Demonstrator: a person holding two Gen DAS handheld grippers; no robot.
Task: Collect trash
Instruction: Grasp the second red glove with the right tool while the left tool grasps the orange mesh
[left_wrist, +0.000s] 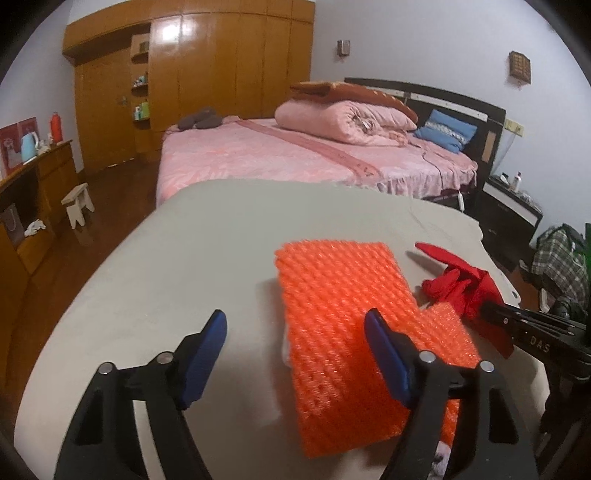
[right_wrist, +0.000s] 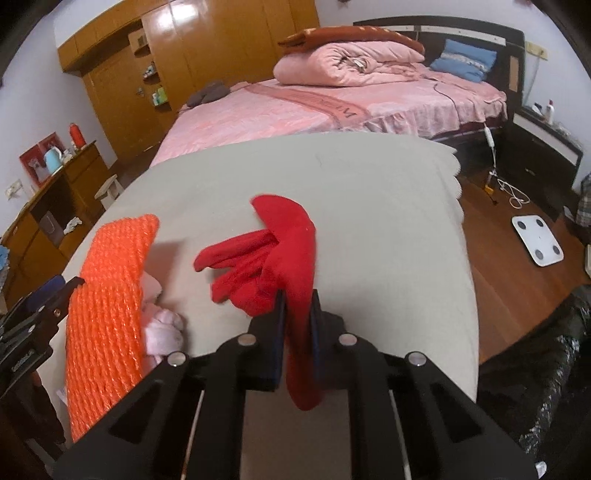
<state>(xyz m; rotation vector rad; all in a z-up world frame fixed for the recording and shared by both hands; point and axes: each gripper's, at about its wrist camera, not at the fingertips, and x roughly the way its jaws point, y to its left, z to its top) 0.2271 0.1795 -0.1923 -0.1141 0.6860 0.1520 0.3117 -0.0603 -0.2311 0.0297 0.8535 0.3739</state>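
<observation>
One red glove of soft knit cloth lies crumpled on the grey counter, its fingers splayed to the left, its cuff pinched between the blue pads of the right tool, which is clamped tight on it. Left of it lies one orange foam net sheet, ribbed and L-shaped, flat on the counter, with one pale pink wad tucked against its edge. The left tool hangs over the sheet's near end, jaws spread wide and gripping nothing
</observation>
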